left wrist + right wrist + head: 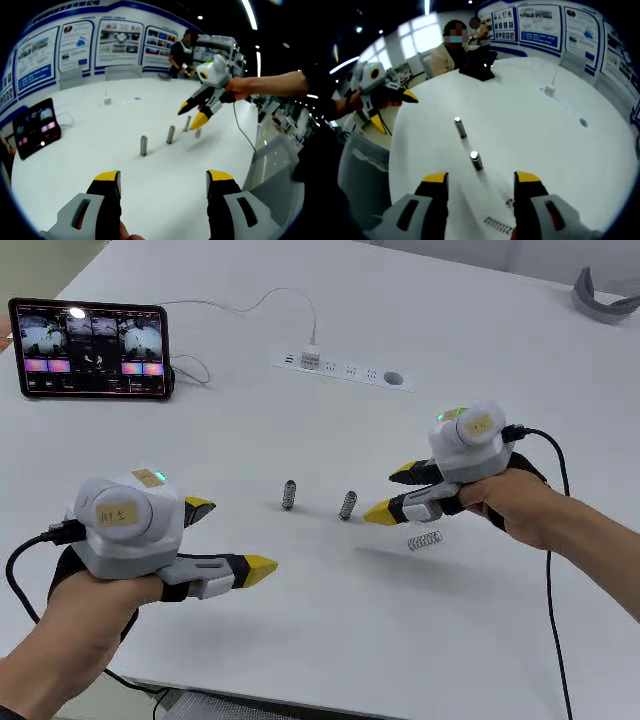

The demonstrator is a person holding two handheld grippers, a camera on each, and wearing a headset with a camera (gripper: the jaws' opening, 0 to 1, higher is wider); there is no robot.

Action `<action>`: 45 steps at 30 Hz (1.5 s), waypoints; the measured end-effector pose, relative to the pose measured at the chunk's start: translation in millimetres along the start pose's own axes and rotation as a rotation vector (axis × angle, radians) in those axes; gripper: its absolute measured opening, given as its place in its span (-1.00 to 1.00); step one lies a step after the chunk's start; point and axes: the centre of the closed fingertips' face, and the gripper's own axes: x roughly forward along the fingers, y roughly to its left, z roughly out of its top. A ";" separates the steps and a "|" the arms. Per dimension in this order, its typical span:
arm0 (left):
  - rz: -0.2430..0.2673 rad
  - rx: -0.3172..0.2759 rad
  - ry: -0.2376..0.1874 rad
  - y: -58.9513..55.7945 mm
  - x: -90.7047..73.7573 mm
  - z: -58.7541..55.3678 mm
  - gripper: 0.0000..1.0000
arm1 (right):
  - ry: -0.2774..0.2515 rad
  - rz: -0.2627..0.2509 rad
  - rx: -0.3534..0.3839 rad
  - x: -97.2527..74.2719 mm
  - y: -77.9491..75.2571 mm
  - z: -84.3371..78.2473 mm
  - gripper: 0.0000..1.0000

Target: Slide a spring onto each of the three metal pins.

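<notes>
Two upright metal pins, each wrapped in a spring, stand mid-table: one (289,495) on the left and one (348,505) to its right. A loose spring (425,540) lies flat just right of them, under my right gripper (392,492), which hovers open with nothing between its jaws. In the right gripper view a small pin top (510,203) shows near the right jaw, with the loose spring (497,225) below it. My left gripper (230,535) is open and empty, nearer the front edge, left of the pins. In the left gripper view three upright pins show, the third (187,123) below the right gripper (192,112).
A tablet (92,348) stands at the back left and a white power strip (340,367) with a cable lies at the back centre. A grey curved object (605,300) sits at the far right. The table's front edge (300,702) is close. People stand beyond the table.
</notes>
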 end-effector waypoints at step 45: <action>-0.053 0.016 0.006 -22.3 23.7 8.3 0.45 | -0.161 -0.109 0.212 -73.2 0.9 -66.5 0.38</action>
